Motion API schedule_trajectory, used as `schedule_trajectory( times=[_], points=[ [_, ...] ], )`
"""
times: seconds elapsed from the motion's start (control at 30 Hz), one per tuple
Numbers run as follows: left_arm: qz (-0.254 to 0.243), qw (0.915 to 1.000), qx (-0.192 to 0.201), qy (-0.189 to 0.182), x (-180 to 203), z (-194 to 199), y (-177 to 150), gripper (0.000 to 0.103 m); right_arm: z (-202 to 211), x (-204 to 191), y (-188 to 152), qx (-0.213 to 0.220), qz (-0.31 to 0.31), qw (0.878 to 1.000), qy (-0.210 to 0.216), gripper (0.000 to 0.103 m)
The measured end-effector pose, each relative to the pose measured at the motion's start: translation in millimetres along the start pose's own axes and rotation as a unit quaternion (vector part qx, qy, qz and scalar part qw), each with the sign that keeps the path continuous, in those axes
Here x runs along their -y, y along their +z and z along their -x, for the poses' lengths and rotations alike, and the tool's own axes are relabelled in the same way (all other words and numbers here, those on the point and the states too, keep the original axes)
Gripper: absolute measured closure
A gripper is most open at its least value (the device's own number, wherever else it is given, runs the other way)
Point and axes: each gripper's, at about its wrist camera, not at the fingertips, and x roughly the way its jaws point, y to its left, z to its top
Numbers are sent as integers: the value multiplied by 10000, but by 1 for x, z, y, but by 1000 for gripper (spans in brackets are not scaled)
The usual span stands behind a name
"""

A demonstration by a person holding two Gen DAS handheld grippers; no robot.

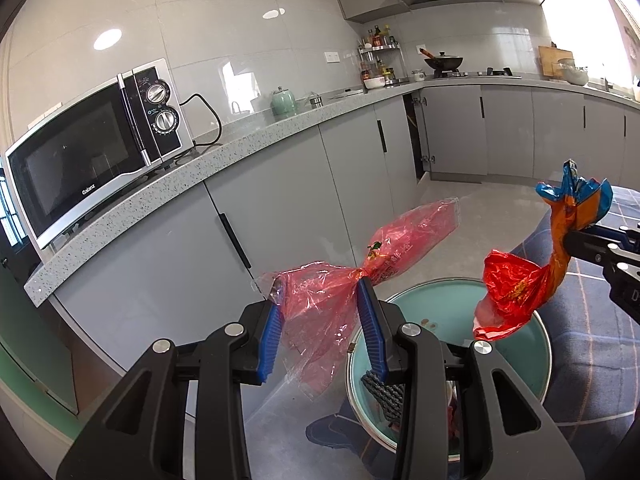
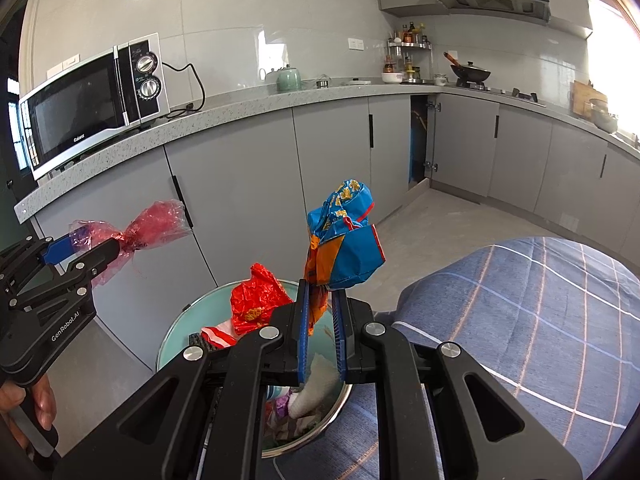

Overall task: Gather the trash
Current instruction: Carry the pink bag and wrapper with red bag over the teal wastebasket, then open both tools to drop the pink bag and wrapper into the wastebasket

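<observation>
A: The left tongs are clamping the pinched middle of a red see-through plastic wrapper, and the right tongs are squeezing the twisted neck of a blue and orange snack bag. Both are hanging in the air over the teal bin, which is sitting on the floor between the grey cabinets and the blue checked bedding.

B: So what's worrying you?

A: The red wrapper is sitting off toward the cabinet side of the bin's rim, as far as I can judge. Let go there and I'm guessing it's drifting onto the floor; film that light is going to flutter, not drop.

B: And the snack bag?

A: Its crumpled red-orange tail is dangling lower, over the bin's mouth, so that one is looking safer. But it's being held by a thin twisted part, and that could be slipping out early.

B: Is the bin getting full?

A: It's already holding some scraps, something white and something purple among them, though I'm not making out what they are. A puffy bag could be perching on top and tipping over the rim.

B: How are the two pieces looking?

A: Both are crinkled, glossy and empty-looking, bunched like bows where they're gripped.
</observation>
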Motion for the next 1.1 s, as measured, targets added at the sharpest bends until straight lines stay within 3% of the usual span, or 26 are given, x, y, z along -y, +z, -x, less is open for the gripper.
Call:
schedule_trajectory(
  times=[1.1],
  points=[
    [-71, 9999, -79, -111, 7, -5, -2, 66, -13, -10, 1, -107, 171, 9998, 69, 91]
  ],
)
